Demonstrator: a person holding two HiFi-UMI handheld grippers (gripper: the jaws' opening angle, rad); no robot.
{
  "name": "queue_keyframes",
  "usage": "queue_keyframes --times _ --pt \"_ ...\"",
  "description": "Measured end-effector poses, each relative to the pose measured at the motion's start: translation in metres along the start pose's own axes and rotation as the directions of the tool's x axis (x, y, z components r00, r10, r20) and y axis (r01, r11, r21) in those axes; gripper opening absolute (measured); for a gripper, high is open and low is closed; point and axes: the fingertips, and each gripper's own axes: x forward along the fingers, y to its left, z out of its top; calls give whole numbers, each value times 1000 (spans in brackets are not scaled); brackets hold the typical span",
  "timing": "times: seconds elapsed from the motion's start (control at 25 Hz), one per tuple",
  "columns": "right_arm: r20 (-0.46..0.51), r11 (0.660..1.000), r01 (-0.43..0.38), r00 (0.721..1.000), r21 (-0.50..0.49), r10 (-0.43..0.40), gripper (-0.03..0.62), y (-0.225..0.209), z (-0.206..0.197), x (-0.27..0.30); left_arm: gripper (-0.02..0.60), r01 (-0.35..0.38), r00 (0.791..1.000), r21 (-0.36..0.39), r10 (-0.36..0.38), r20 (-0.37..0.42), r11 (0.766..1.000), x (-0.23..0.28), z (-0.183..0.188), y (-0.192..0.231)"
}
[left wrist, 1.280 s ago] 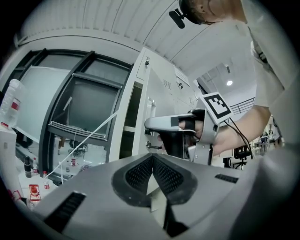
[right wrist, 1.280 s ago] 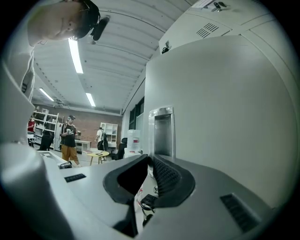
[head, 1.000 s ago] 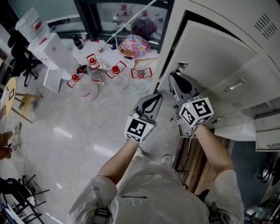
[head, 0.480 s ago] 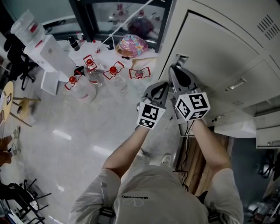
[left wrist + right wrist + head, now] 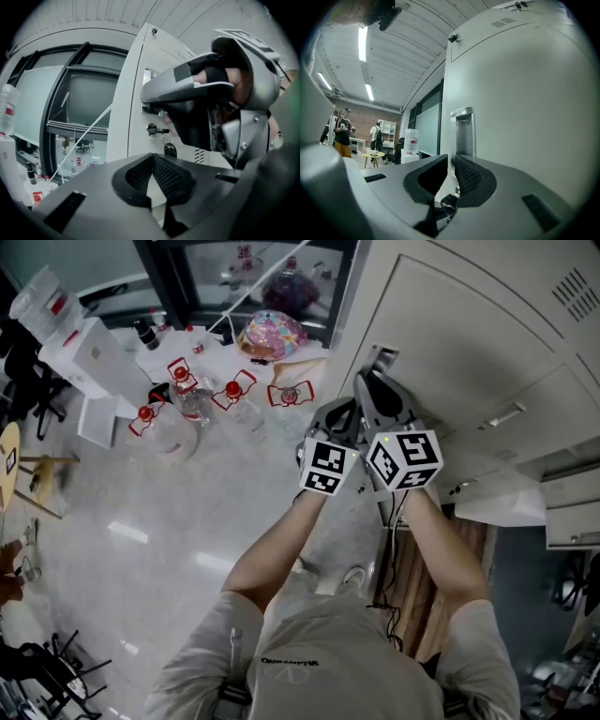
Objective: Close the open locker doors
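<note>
**Right gripper** (image 5: 451,161): held level, tips against the locker door (image 5: 525,117) just below its recessed handle (image 5: 464,131). The jaws stand a narrow slit apart and have just opened a little. The door's key (image 5: 447,202) shows low in the slit; whether the pads touch it cannot be told.

**Left gripper** (image 5: 152,157): jaws together, nothing between them. It has drawn in from the open floor and now sits just beside the right gripper (image 5: 373,390), pointing at the same door near its key (image 5: 157,129).

**Change noted:** a second ago a dark gap ran along the door's free edge. That gap narrowed, and the door (image 5: 450,334) now lies in line with the locker front. Judged closed or nearly so; a last press may still be needed to seat it.

**Remaining:** lower on the bank a pale panel (image 5: 497,510) stands out from the fronts, probably another open door.

**Edges and room:**
- The locker's corner post sits just left of the handle.
- Beyond the post the floor (image 5: 141,521) gives room to swing.
- Red-handled bottles (image 5: 187,399) stand well apart from the grippers.
- A cable (image 5: 398,521) trails at the locker's foot, near the person's feet.
</note>
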Motion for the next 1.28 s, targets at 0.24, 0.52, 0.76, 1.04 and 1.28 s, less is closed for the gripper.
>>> queue_keyframes --times 0.24,0.52,0.76,1.04,1.28 --pt "-8 1000 4 1000 2 -4 67 -3 -1 2 5 -8 1000 -5 8 16 1000 6 0 2" --pt "-32 999 -33 999 -6 32 72 -1 -13 -20 4 -15 999 0 15 34 1000 8 -1 7" --pt "-57 995 -94 994 -28 92 69 8 -24 -55 5 -23 999 22 22 46 1000 8 -1 7" --pt "-69 998 -69 995 -14 68 63 -14 -39 -113 5 -12 998 57 8 62 998 6 -1 2" --pt "-56 1000 27 998 2 -27 46 -54 -49 -186 20 -45 996 62 41 74 997 -31 -15 -1"
